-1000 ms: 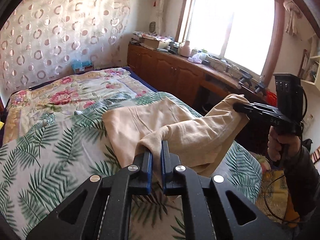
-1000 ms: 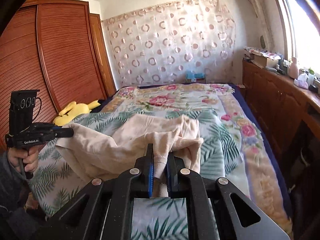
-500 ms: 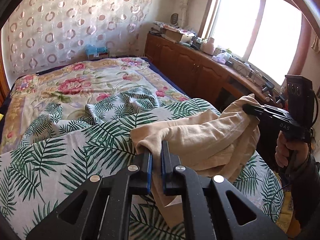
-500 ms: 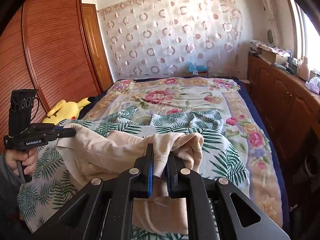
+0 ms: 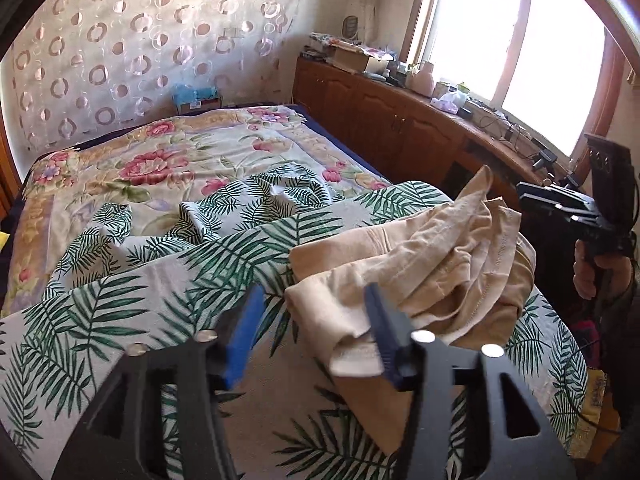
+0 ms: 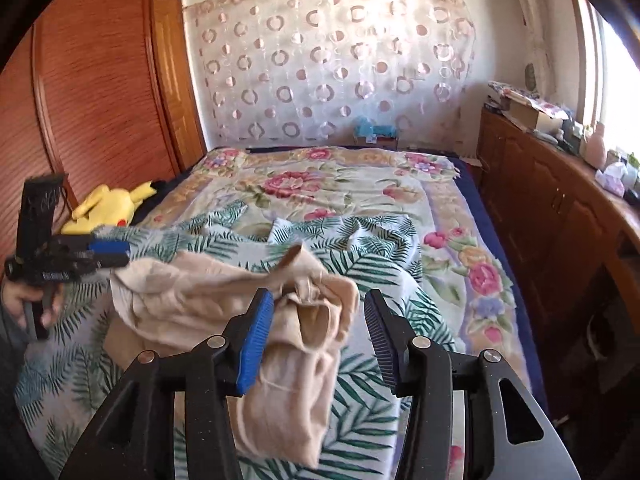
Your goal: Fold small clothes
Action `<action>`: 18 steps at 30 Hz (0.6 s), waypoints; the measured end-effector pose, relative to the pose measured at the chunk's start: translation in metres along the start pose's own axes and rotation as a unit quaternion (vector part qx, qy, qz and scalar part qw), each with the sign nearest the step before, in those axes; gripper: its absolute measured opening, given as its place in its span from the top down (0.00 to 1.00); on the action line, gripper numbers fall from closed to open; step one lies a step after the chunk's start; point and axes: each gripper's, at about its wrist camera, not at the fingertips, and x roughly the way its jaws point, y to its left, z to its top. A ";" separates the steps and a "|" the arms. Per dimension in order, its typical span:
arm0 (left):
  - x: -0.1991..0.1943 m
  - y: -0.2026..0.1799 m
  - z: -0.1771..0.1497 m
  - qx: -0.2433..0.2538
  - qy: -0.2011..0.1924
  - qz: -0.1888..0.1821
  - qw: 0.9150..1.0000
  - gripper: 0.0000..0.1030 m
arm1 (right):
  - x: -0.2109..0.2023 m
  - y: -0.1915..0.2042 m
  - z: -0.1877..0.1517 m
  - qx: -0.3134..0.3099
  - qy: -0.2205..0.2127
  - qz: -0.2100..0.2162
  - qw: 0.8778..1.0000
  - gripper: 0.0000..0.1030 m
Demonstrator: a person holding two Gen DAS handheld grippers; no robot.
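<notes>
A beige garment (image 5: 424,264) lies bunched and folded over itself on the palm-leaf sheet (image 5: 168,280) at the near end of the bed. It also shows in the right wrist view (image 6: 248,312). My left gripper (image 5: 312,328) is open, with a corner of the garment lying loose between its fingers. My right gripper (image 6: 318,332) is open just behind the garment's folded edge. Each gripper shows in the other's view, the right one (image 5: 560,204) beside the garment and the left one (image 6: 100,252) at its far end.
The bed carries a floral quilt (image 6: 340,184) beyond the leaf sheet. A yellow plush toy (image 6: 108,204) lies at the bed's left side by a wooden wardrobe (image 6: 100,100). A cluttered wooden cabinet (image 5: 400,116) runs under the window on the right.
Both grippers have opened and let go of the garment, which has dropped onto the bed in a bunched fold nearer the bed's front edge.
</notes>
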 end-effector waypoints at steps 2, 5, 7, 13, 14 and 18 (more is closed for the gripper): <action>-0.003 0.006 -0.005 0.000 0.001 0.000 1.000 0.18 | 0.005 0.004 -0.002 -0.015 0.019 0.007 1.000 0.52; -0.001 0.014 -0.015 -0.001 0.016 0.007 1.000 0.18 | 0.010 0.016 -0.003 -0.036 0.038 0.025 0.998 0.52; 0.002 0.018 -0.023 -0.001 0.028 0.013 1.000 0.18 | 0.014 0.023 -0.001 -0.041 0.046 0.037 0.997 0.52; 0.011 0.016 -0.035 0.006 0.047 0.010 0.999 0.18 | 0.028 0.038 0.015 -0.077 0.052 0.053 0.994 0.97; 0.012 0.013 -0.036 0.011 0.050 0.006 0.999 0.18 | 0.027 0.040 0.019 -0.085 0.039 0.047 0.994 0.97; 0.019 0.002 -0.034 0.026 0.057 0.004 0.998 0.18 | 0.028 0.020 0.042 -0.035 -0.004 0.010 0.999 0.97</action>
